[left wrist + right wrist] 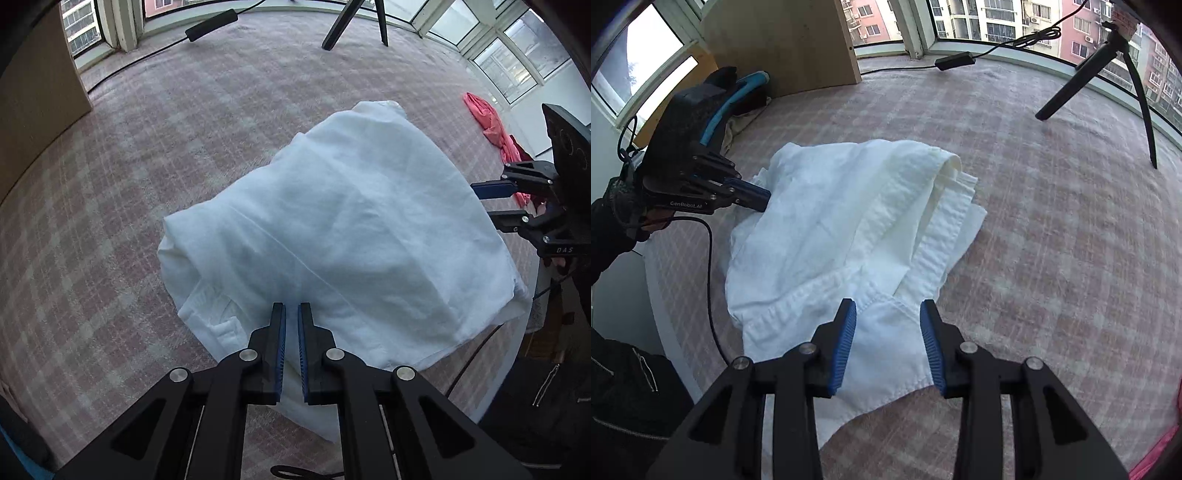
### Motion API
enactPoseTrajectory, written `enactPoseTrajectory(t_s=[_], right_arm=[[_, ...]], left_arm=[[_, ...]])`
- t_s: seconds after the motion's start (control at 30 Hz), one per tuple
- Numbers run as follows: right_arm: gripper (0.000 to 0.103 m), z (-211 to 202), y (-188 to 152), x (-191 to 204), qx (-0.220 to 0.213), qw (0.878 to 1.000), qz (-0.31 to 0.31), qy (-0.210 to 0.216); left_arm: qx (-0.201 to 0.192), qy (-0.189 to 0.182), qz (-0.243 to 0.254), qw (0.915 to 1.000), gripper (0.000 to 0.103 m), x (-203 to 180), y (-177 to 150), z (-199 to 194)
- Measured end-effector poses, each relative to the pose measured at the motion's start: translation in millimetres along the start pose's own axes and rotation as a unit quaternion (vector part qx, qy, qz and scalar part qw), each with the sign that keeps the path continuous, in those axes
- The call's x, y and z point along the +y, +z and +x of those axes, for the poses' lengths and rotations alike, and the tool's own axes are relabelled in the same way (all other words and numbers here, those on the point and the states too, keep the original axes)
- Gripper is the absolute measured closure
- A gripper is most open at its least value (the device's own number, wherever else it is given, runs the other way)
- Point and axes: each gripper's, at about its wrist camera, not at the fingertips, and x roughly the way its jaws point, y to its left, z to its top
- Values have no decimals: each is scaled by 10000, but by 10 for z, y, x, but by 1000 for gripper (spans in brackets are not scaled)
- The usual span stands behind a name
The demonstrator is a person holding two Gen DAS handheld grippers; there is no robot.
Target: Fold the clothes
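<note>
White garment (827, 229) laid down mid-fold. Left gripper (291, 314) clenched on its near edge; right gripper (888, 314) released over the hem. Next fold edge is to be regrasped.

One white garment (343, 236) lies bunched on the checked cloth (155, 155); one red garment (487, 122) sits apart near the windows. Two grippers show — the left gripper (291, 314) and the right gripper (888, 314) — each with two blue-padded fingers; one black tripod (1108, 74), of which two legs show; one black power brick (955, 61) on its cable; one wooden board (798, 40).
</note>
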Motion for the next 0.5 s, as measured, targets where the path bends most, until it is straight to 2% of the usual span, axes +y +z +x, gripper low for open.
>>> enactPoseTrajectory(t_s=[0.17,0.2,0.23,0.27,0.3,0.5], right_arm=[[67,123,-9,94,161,9996,-221,-30],[70,137,-9,121,194,9994,-279,-40],[76,126,-14,136,191,9993,-307,14],[92,118,-19,144,226,9992,-312,91],[99,107,-27,153,246,9991,-331,75],[101,18,-72,177,270,9985,-477,-58]], left_arm=[[37,27,-16,10000,97,2,8,14],[42,33,-16,10000,97,0,8,15],[45,35,-23,10000,97,-1,8,16],[43,29,-40,10000,97,2,11,13],[40,26,-39,10000,97,12,15,11],[-19,54,-214,9998,97,-124,-29,39]])
